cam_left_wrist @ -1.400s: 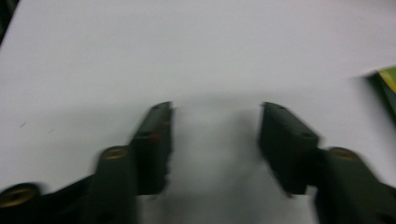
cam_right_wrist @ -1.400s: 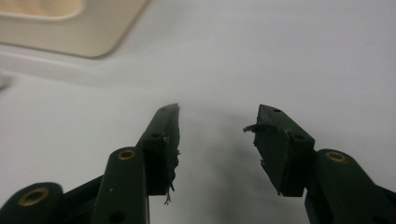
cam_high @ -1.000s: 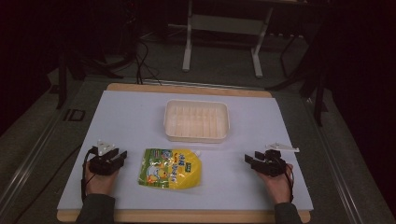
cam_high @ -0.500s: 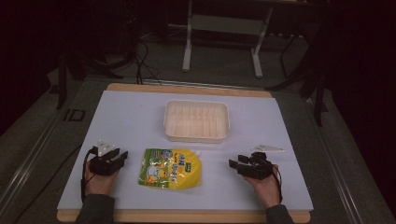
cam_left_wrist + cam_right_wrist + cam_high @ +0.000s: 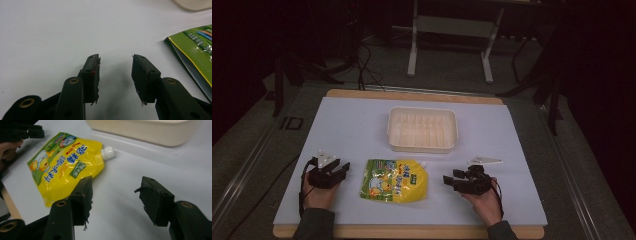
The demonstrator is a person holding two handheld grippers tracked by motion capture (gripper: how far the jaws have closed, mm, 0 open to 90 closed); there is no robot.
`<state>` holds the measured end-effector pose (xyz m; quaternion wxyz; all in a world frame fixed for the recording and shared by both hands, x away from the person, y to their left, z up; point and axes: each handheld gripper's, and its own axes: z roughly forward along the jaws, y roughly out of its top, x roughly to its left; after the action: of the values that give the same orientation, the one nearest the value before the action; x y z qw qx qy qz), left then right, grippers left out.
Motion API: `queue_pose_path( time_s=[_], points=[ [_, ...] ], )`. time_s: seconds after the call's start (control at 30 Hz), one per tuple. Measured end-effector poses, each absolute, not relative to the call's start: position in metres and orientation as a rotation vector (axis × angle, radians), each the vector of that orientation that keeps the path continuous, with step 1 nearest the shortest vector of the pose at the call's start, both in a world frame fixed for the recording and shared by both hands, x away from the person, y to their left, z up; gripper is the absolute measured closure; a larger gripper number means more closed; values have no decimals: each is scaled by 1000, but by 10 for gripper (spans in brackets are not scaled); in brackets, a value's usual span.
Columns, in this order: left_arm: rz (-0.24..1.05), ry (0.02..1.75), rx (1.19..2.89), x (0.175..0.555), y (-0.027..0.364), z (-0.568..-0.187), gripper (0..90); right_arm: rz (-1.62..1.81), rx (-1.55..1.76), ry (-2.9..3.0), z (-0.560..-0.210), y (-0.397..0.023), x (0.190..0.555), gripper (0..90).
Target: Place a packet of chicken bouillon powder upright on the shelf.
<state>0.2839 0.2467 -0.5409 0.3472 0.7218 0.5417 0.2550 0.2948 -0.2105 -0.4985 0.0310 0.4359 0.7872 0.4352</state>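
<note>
Yellow pouch (image 5: 394, 180) lies flat between both grippers.
Right gripper view shows its white cap (image 5: 108, 152) toward the tray (image 5: 422, 129); right gripper (image 5: 450, 181) just widened, left gripper (image 5: 343, 167) released, both empty.

1 pouch (image 5: 393, 180), 1 tray (image 5: 422, 129).
</note>
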Motion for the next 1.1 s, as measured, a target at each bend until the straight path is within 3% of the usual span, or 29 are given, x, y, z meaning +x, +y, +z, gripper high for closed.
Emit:
queue_pose_path(
  time_s=[0.47, 1.1],
  points=[
    [659, 1407, 1870, 284, 247, -541, 565, 1351, 1193, 2500, -498, -182, 286, 338],
    [662, 1407, 1867, 284, 247, -541, 562, 1360, 1230, 2624, -515, -155, 286, 322]
  ],
)
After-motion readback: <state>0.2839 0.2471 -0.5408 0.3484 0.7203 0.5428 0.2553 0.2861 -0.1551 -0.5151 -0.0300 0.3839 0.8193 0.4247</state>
